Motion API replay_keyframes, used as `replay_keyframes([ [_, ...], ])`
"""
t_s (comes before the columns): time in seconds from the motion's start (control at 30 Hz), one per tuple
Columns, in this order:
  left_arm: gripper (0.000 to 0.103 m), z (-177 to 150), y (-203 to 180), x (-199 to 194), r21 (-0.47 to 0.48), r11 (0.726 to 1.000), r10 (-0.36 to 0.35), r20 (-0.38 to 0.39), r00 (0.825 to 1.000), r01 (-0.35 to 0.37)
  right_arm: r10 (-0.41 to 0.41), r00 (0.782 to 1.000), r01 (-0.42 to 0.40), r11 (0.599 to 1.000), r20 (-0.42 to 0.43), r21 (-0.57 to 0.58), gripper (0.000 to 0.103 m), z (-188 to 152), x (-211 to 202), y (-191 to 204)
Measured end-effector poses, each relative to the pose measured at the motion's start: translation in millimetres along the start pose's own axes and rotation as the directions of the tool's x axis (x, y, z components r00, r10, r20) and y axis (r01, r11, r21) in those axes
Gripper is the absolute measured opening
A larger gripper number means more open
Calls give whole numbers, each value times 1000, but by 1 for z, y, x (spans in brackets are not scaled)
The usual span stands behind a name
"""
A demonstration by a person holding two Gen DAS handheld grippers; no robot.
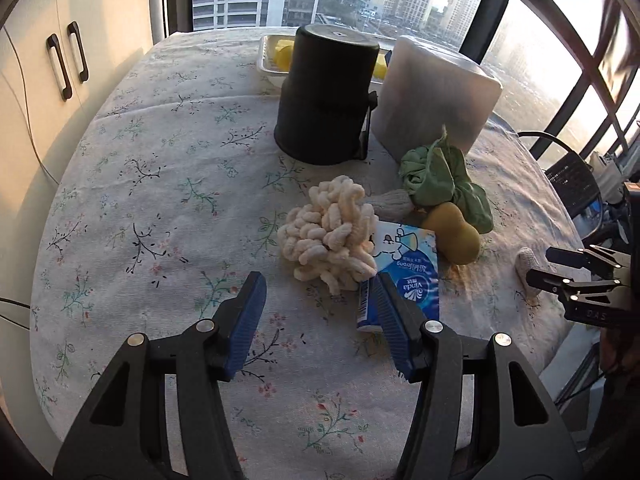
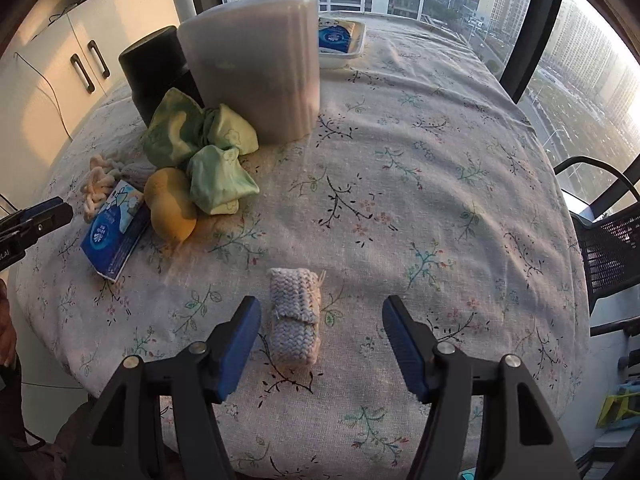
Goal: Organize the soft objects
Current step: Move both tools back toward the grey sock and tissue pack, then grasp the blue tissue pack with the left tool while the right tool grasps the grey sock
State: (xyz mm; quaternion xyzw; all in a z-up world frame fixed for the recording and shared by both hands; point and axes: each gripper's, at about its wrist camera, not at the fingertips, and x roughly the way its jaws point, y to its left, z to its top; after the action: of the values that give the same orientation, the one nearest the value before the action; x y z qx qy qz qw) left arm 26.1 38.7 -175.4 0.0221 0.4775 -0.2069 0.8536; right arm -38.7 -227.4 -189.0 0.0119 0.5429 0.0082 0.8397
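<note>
In the left wrist view my left gripper (image 1: 320, 304) stands open over bare cloth, nothing between its blue pads. Its right pad is beside a blue tissue pack (image 1: 404, 276). Just past it lie a cream chunky yarn knot (image 1: 332, 236), a yellow gourd-shaped sponge (image 1: 454, 234) and a green cloth bundle (image 1: 440, 178). In the right wrist view my right gripper (image 2: 320, 320) is open above a folded pale knit cloth (image 2: 294, 316). The cloth lies on the table between the fingers, nearer the left one, and the pads do not touch it.
A black cylinder (image 1: 328, 92) and a frosted grey container (image 1: 436, 92) stand behind the pile. A white tray (image 2: 344, 40) at the far edge holds a tissue pack. The flowered tablecloth (image 2: 440, 200) covers a round table; a black mesh chair (image 2: 612, 248) stands at its right.
</note>
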Motion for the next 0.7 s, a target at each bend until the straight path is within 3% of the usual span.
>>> replay_keyframes([
  [0.17, 54, -8, -26, 13, 48, 999, -17, -56, 998, 19, 6, 1000, -7, 1000, -17, -4, 66, -7, 7, 8],
  [0.43, 54, -10, -35, 24, -31, 995, -95, -71, 993, 93, 17, 1000, -17, 1000, -16, 5, 66, -8, 13, 7],
  [0.7, 55, -1, -57, 47, 40, 999, 17, -53, 998, -15, 14, 1000, -14, 1000, -6, -1, 71, -4, 18, 8],
])
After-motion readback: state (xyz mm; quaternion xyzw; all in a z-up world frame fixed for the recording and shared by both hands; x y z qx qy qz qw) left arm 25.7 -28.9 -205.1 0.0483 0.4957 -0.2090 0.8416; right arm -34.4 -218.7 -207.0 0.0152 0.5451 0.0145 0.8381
